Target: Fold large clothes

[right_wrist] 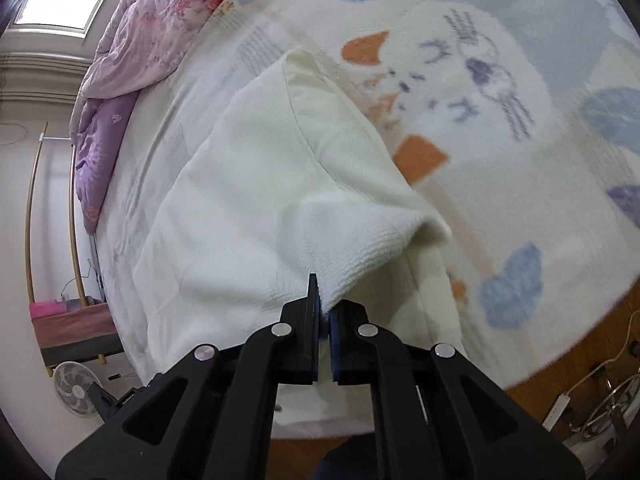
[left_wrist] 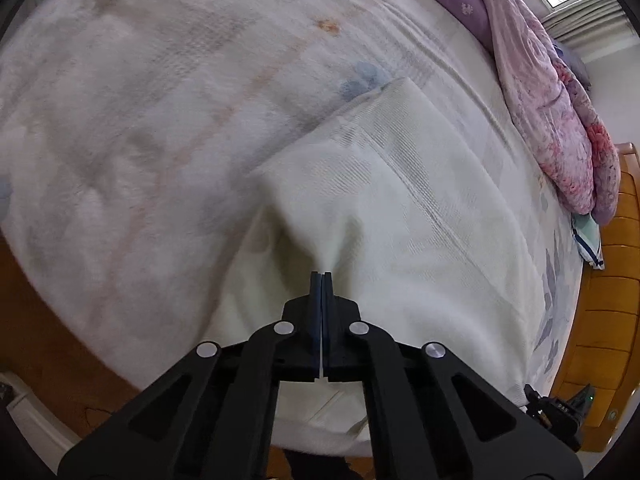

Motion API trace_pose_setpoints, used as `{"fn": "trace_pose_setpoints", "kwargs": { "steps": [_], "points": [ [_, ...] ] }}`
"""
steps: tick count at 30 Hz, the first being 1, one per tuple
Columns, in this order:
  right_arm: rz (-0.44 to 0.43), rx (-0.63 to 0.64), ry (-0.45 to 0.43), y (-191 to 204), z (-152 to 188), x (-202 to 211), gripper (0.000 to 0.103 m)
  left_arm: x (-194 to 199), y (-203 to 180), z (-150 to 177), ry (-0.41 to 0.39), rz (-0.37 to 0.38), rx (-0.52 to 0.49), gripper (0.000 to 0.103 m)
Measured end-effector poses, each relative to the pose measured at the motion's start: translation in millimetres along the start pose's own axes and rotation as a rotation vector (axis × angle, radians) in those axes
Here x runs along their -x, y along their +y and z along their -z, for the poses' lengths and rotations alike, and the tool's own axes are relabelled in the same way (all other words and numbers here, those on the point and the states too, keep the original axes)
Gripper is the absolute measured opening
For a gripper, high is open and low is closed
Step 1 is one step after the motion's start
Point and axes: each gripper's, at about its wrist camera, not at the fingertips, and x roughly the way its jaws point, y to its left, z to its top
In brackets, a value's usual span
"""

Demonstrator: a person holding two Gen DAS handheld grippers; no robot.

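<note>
A large cream-white ribbed garment (left_wrist: pixel 392 184) lies on the bed, partly folded, its near part lifted. My left gripper (left_wrist: pixel 321 274) is shut on a pinch of this cloth near its left near corner. In the right wrist view the same garment (right_wrist: pixel 256 168) stretches away from me. My right gripper (right_wrist: pixel 325 304) is shut on its right near corner, and the cloth drapes over the right finger. The folded edge runs away toward the far end of the bed.
The bed carries a pale blanket with blue and orange shapes (right_wrist: pixel 500 92). Pink and purple quilts (left_wrist: pixel 552 92) are heaped along the far side. A wooden bed frame (left_wrist: pixel 608 300) borders the mattress. A fan (right_wrist: pixel 78 388) and a power strip (right_wrist: pixel 558 406) are on the floor.
</note>
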Motion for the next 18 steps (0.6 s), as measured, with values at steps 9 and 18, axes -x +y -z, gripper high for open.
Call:
{"fn": "trace_pose_setpoints", "kwargs": {
  "steps": [9, 18],
  "points": [
    [-0.093, -0.186, -0.123, -17.0, 20.6, -19.8, 0.048, -22.6, 15.5, -5.8, -0.025, 0.194, 0.07, 0.052],
    [-0.162, -0.164, -0.065, 1.8, 22.7, -60.6, 0.037, -67.1, -15.3, -14.5, 0.038, 0.129, -0.034, 0.02]
  ]
}}
